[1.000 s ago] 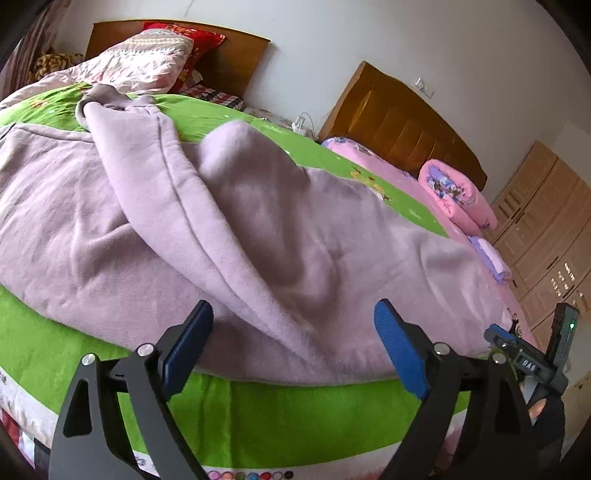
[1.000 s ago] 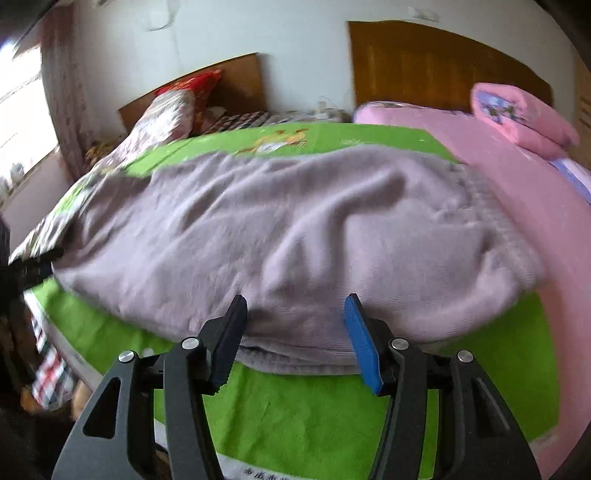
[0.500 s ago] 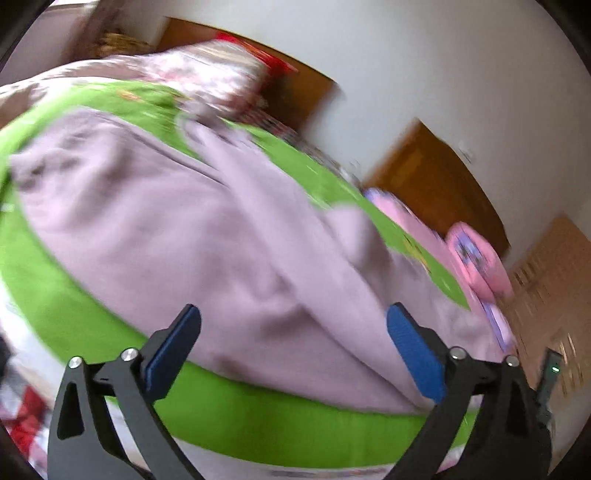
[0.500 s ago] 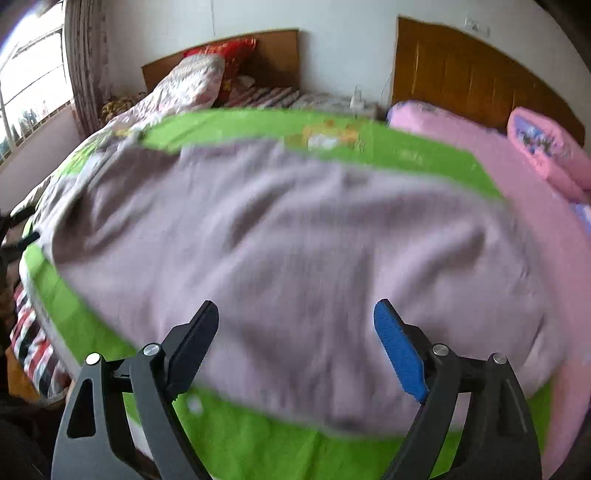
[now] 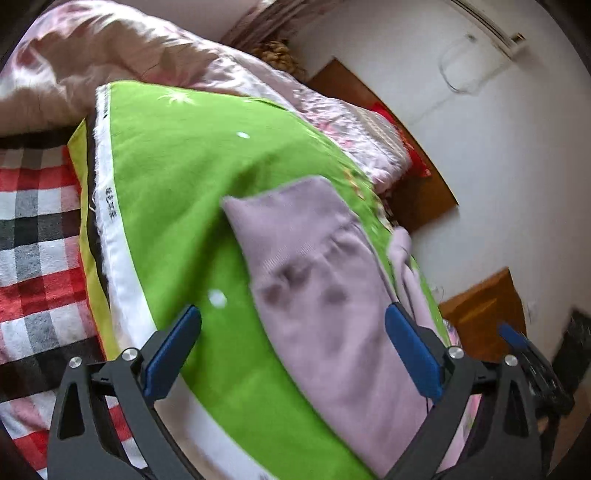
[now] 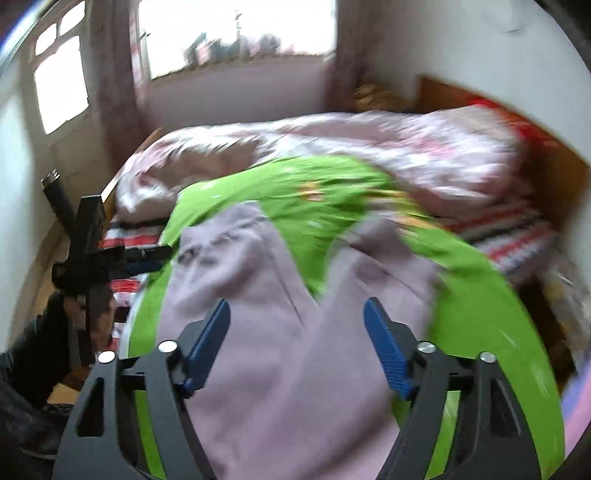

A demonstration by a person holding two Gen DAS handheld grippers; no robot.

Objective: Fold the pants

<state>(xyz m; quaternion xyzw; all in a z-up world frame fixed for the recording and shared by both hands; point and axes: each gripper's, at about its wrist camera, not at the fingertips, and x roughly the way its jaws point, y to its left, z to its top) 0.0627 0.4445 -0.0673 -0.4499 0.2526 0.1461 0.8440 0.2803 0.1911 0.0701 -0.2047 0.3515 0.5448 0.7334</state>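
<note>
**Both grippers spread wide above the pants on the green sheet**

Your left gripper [image 5: 293,354] hangs with its blue pads [image 5: 173,352] far apart and nothing between them; beyond it one leg of the lilac pants [image 5: 325,291] lies on the green sheet [image 5: 177,184], its ribbed cuff pointing away from you toward the flowered pink quilt [image 5: 110,48]. The sheet's white edge runs beside a red-and-black checked blanket [image 5: 33,229] at the left.

Your right gripper [image 6: 297,345] is likewise released, its jaws apart over the pants [image 6: 295,369]. Here the two legs spread into a fork, with green sheet [image 6: 306,206] showing between them. This view is motion-blurred, so you cannot tell whether the pads touch the cloth. The quilt [image 6: 388,147] is heaped behind, under a bright window [image 6: 236,33]. Your left gripper [image 6: 147,254] shows at the left edge, near the cuff.
</note>
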